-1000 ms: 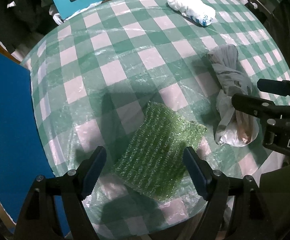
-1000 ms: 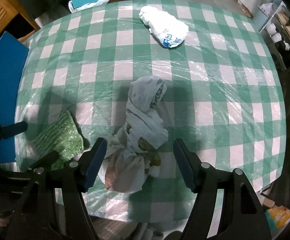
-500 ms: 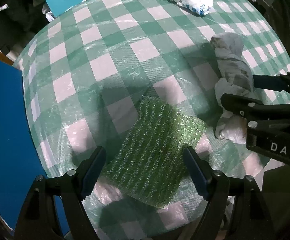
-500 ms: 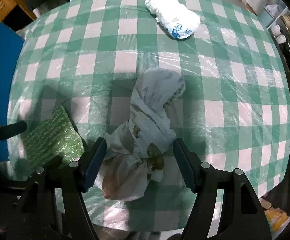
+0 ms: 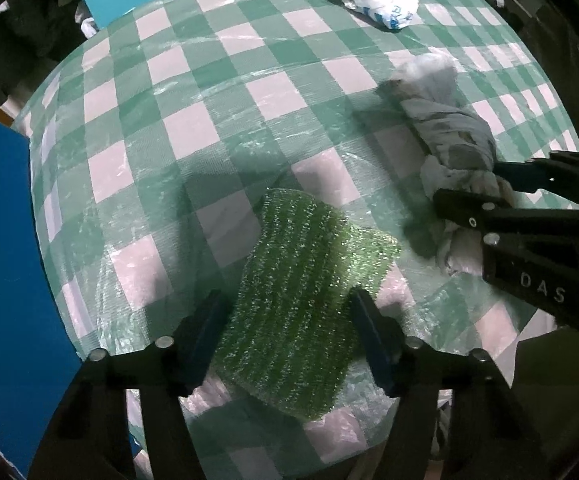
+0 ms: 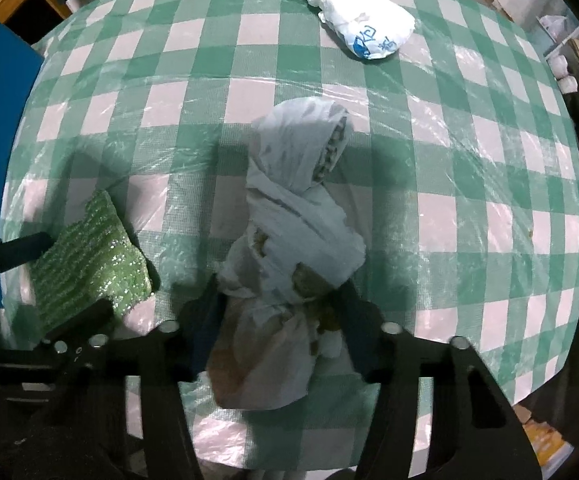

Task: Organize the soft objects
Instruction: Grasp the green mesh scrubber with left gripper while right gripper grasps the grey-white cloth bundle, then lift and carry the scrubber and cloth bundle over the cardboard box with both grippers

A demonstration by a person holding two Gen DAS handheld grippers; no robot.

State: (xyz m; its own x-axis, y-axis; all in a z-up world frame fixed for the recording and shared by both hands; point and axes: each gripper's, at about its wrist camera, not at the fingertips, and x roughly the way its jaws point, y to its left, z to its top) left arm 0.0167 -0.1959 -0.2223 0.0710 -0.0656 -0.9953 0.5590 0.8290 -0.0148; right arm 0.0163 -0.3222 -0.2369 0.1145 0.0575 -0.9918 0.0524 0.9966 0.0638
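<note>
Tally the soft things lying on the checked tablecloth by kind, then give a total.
Green glittery scouring pad: 1
Knotted grey-white plastic bag with brownish contents: 1
Rolled white plastic bag with blue print: 1
Total: 3

Round table (image 5: 217,80) with a green-and-white checked cloth under clear plastic film. A sparkly green scrub pad (image 5: 301,300) lies at lower centre of the left view, and a knotted grey-white plastic bag (image 6: 293,240) sits mid-frame in the right view. A rolled white bag with blue print (image 6: 361,32) is at the top.
</note>
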